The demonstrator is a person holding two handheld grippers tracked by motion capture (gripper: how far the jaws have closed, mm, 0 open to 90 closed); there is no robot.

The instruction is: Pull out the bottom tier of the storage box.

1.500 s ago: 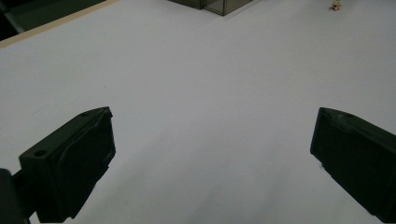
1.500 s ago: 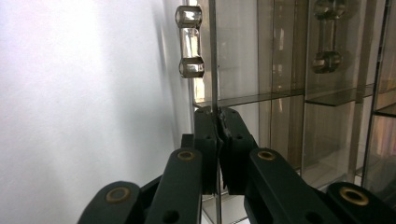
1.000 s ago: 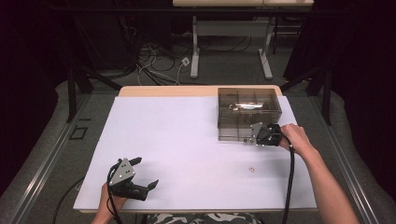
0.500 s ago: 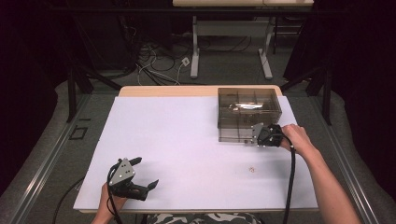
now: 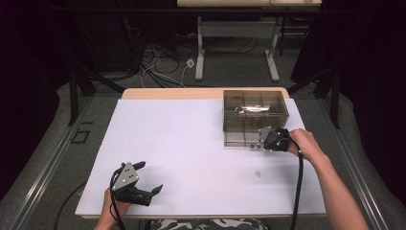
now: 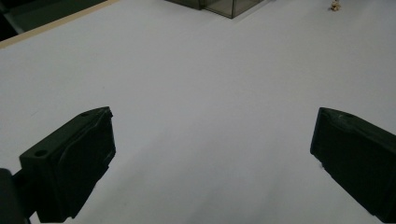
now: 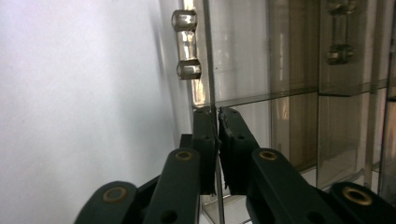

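Dim surroundings, bright table, soft focus

The left tongs (image 5: 149,178) are matte black with a grey three-cornered plate dotted with screws on top and a black cable looping off the back. The right tongs (image 5: 259,142) match, their black link arms pinned with brass-coloured rivets, a thick black cable trailing near. Both forearms are bare; camouflage-patterned trousers (image 5: 210,224) show at the near edge.
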